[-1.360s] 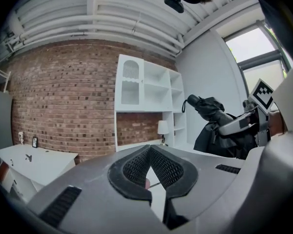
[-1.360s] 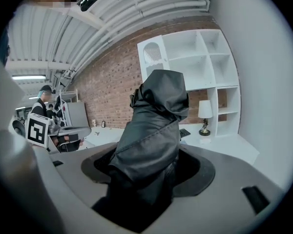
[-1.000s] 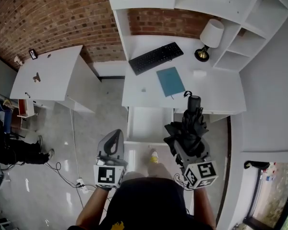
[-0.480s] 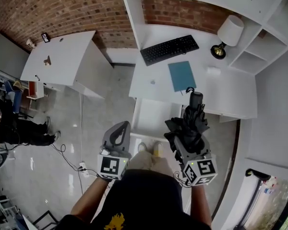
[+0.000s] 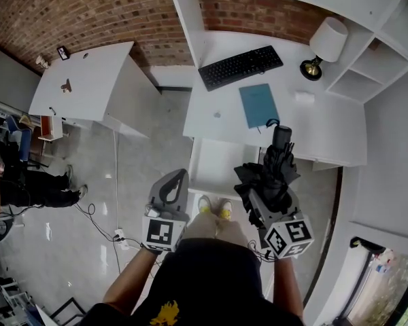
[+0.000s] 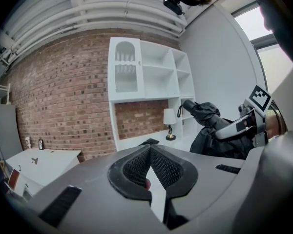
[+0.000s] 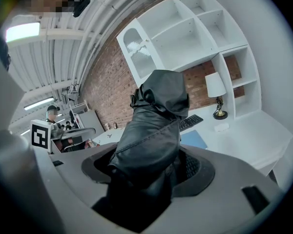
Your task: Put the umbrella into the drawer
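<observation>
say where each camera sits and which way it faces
head view: on the person's head, facing steeply down at the desk and open drawer; shows left gripper, right gripper, shoes.
left gripper view: on the left gripper, facing the shelves; shows its shut jaws and the umbrella.
right gripper view: on the right gripper, facing the desk along the umbrella it grips.
shared: all show the lamp.
</observation>
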